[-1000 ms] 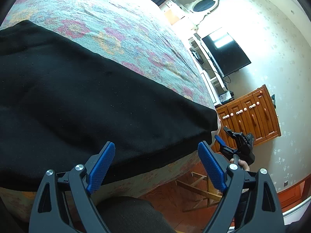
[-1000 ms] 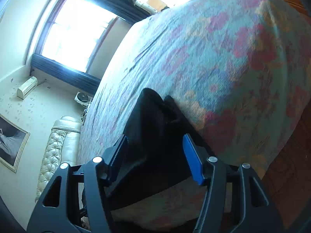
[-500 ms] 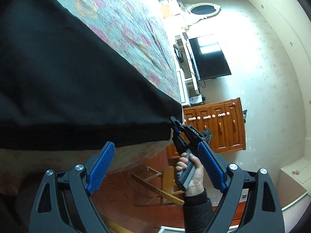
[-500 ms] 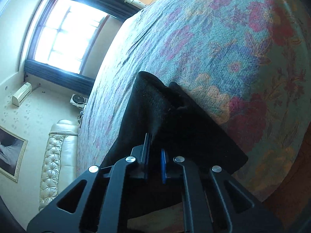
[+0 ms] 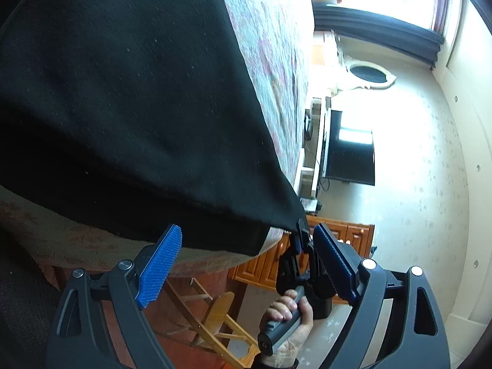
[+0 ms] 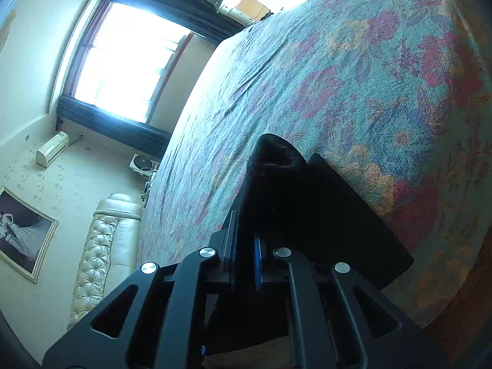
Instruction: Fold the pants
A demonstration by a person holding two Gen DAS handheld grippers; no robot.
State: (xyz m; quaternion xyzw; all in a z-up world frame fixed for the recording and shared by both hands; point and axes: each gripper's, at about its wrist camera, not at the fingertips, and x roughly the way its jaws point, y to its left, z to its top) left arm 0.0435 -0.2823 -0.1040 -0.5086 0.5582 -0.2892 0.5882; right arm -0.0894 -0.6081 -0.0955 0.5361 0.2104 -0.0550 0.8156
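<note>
Black pants [image 5: 129, 98] lie spread over the floral bedspread [image 5: 270, 30], their near edge hanging over the bed's side. My left gripper [image 5: 246, 264] stands open just below that edge, its blue pads [image 5: 160, 267] apart with no cloth between them. In the same view my right gripper [image 5: 299, 236], held by a hand [image 5: 292, 310], pinches the pants' far corner. In the right wrist view the right gripper [image 6: 246, 246] is shut on a raised fold of the black pants [image 6: 301, 203], lifted off the bedspread [image 6: 353, 77].
A wooden folding stand [image 5: 215, 316] stands on the floor below the bed edge. A wooden cabinet [image 5: 344, 240], a television [image 5: 350, 160] and an oval mirror [image 5: 369, 73] line the far wall. A cream tufted headboard [image 6: 101, 252] and a bright window [image 6: 129, 58] lie beyond the bed.
My right gripper closed on the pants' corner and lifted it a little. My left gripper rolled and sank toward the hanging edge, staying open.
</note>
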